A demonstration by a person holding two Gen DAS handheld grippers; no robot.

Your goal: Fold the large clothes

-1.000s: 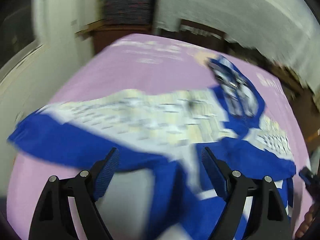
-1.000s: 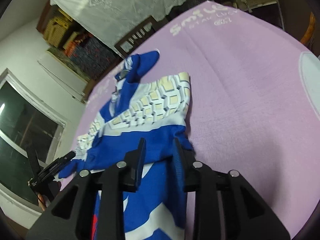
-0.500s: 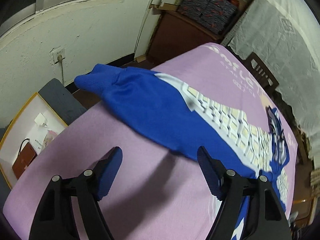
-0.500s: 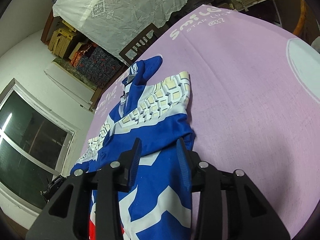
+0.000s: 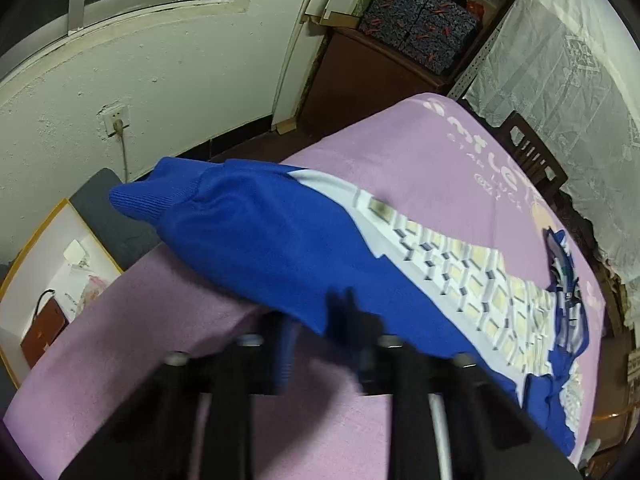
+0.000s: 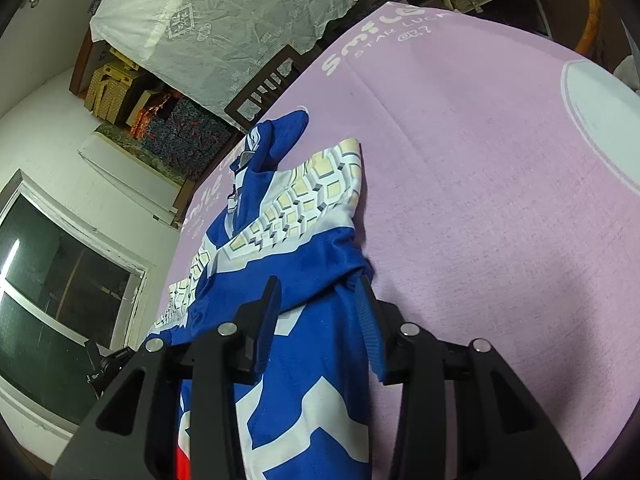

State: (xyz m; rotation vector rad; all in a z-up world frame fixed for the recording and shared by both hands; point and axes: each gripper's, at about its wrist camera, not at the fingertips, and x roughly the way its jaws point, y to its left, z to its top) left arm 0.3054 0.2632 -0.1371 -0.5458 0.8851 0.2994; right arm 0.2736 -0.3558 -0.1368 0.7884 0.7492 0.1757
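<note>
A blue jacket (image 5: 260, 240) with a white and cream honeycomb band lies on the pink tablecloth (image 5: 420, 152). One sleeve reaches past the table's edge. My left gripper (image 5: 316, 320) is blurred at that sleeve's lower edge, its jaws closing with the blue hem between them. In the right wrist view the jacket (image 6: 312, 252) stretches away toward its collar. My right gripper (image 6: 318, 304) straddles a fold of blue cloth near the jacket's body. Its jaws are easing apart and its pads stand clear of the fabric.
A dark wooden chair (image 5: 532, 156) and lace-draped furniture (image 6: 240, 20) stand behind the table. Patterned boxes (image 5: 420, 20) sit on a cabinet by the wall. On the floor past the table's edge lies a framed board with a brown bag (image 5: 44, 328).
The left gripper swung from the jacket's body over to the sleeve at the table's edge, and its jaws went from wide apart to nearly together. The right gripper's jaws widened a little.
</note>
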